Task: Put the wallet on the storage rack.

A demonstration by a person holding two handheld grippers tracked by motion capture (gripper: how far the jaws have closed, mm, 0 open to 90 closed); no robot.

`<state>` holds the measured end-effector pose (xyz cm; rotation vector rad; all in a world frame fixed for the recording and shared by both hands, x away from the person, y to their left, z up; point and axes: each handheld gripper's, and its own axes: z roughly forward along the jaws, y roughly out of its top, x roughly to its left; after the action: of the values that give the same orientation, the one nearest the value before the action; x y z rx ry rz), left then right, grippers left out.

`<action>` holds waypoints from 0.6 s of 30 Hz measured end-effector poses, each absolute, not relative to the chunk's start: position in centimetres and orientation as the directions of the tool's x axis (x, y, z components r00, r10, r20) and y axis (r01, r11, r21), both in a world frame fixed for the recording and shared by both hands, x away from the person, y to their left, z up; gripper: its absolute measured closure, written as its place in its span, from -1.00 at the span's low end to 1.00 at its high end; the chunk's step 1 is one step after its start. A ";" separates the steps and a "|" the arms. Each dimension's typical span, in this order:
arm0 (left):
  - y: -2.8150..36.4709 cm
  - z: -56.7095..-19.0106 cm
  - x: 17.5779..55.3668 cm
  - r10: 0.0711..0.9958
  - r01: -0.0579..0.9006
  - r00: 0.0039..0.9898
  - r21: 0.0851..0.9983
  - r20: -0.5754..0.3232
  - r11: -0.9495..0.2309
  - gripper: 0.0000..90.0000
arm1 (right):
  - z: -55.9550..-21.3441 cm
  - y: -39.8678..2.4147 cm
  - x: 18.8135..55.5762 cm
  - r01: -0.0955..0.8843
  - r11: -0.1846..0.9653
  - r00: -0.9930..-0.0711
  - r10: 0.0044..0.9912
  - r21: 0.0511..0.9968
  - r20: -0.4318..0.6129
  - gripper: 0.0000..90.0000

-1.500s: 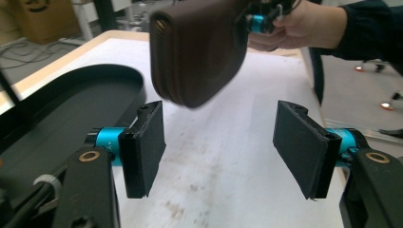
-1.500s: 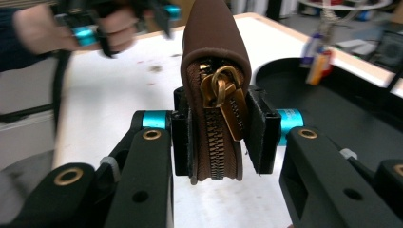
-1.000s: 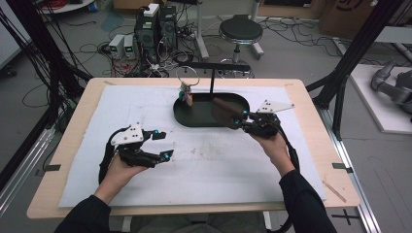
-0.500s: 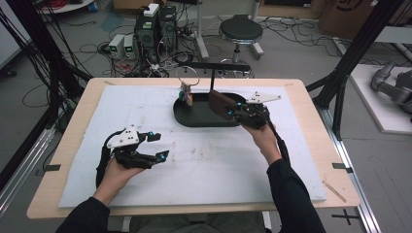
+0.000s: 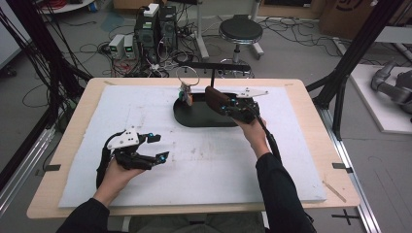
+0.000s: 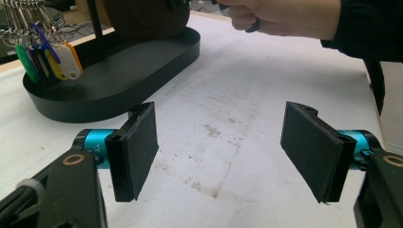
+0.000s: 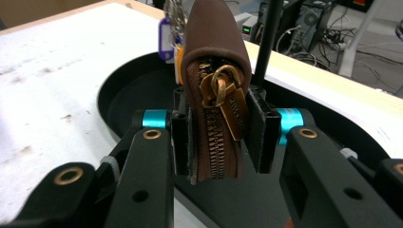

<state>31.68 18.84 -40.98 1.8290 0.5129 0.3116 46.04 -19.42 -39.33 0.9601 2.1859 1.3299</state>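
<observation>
A brown zip pouch (image 5: 216, 98) hangs over the black oval tray (image 5: 194, 120), with my right gripper (image 5: 229, 105) shut on it. In the right gripper view the pouch (image 7: 209, 52) stands on edge between the pads, zipper up, its brass pull (image 7: 229, 102) facing the camera. A bunch of keys with coloured tags (image 5: 186, 95) hangs from the stand's bar just left of the pouch. My left gripper (image 5: 158, 147) rests open at the front left of the white mat; nothing sits between its pads (image 6: 135, 147).
The stand's thin black post (image 7: 268, 42) rises from the tray behind the pouch. The white mat (image 5: 218, 160) covers most of the wooden table. Beyond the table's far edge are a stool (image 5: 240, 30), computers and loose cables on the floor.
My right hand has carried the pouch leftward and slightly away over the tray, closer to the hanging keys. The left gripper has stayed where it was.
</observation>
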 end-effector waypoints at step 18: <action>18.7 -41.0 31.5 0.482 0.186 0.875 0.951 -0.046 -0.247 -0.37 | -41.8 -18.6 47.4 0.390 0.328 -0.653 0.757 0.860 0.007 0.52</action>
<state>31.53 18.65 -40.98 1.8248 0.5024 0.3016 47.41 -18.61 -41.77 1.0140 2.2020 1.2598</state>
